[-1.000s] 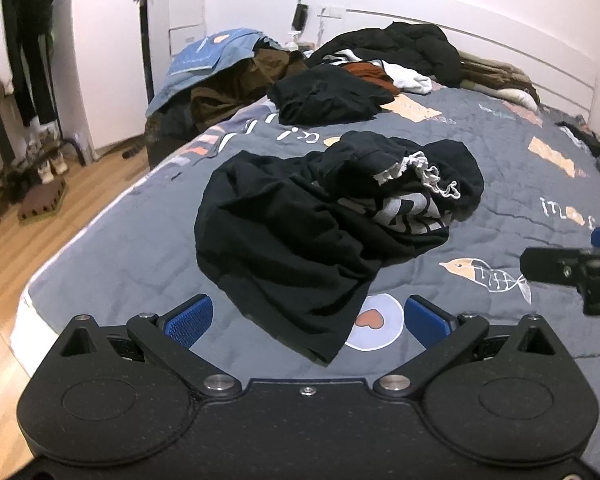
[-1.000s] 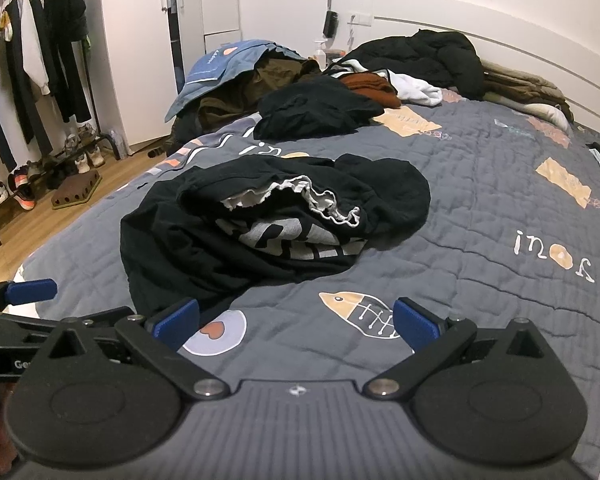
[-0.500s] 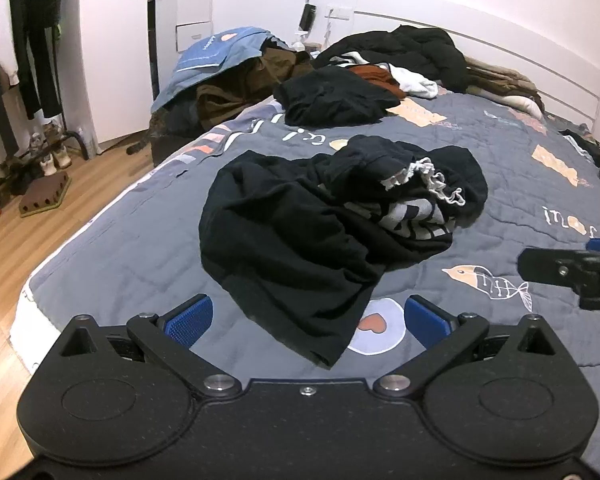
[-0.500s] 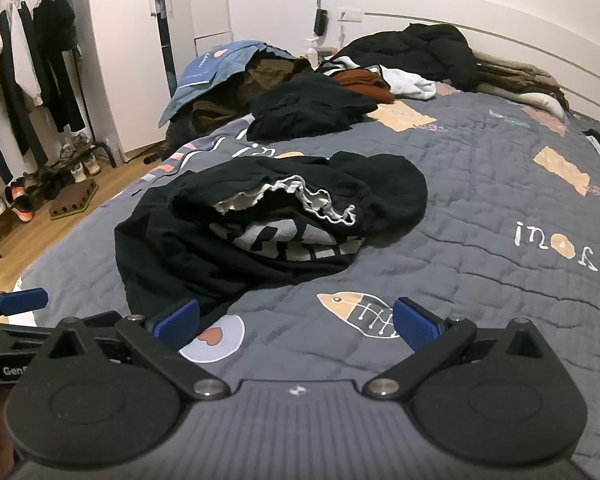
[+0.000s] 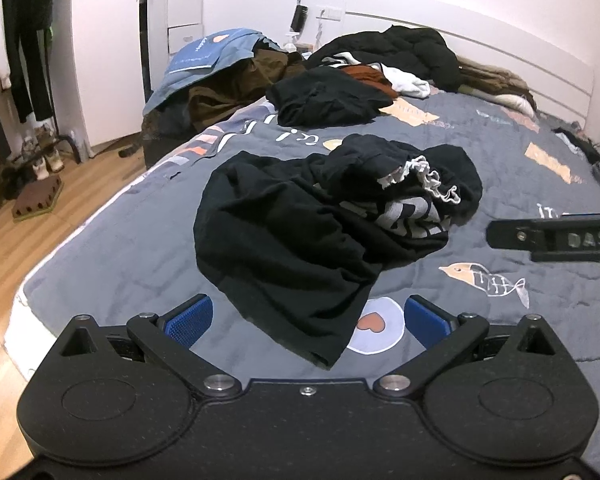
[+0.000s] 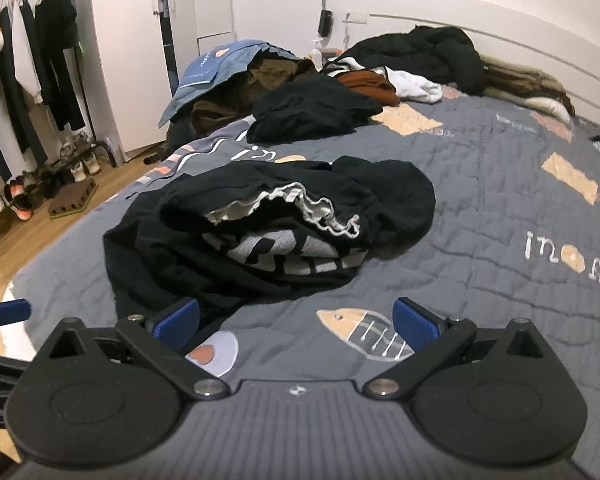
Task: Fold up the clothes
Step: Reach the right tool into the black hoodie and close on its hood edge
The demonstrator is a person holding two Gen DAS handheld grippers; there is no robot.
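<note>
With the left tool (image 5: 307,318) and right tool (image 6: 296,320) both spread and empty, the limp, crumpled black garment (image 5: 300,236) is best pinched at its near hem.

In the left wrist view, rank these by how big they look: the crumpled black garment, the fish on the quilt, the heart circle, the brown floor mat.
1. Crumpled black garment, by far the largest.
2. Fish.
3. Heart circle and brown floor mat: they look alike. The garment covers part of the circle and the mat lies farther off, so no ranking.
</note>
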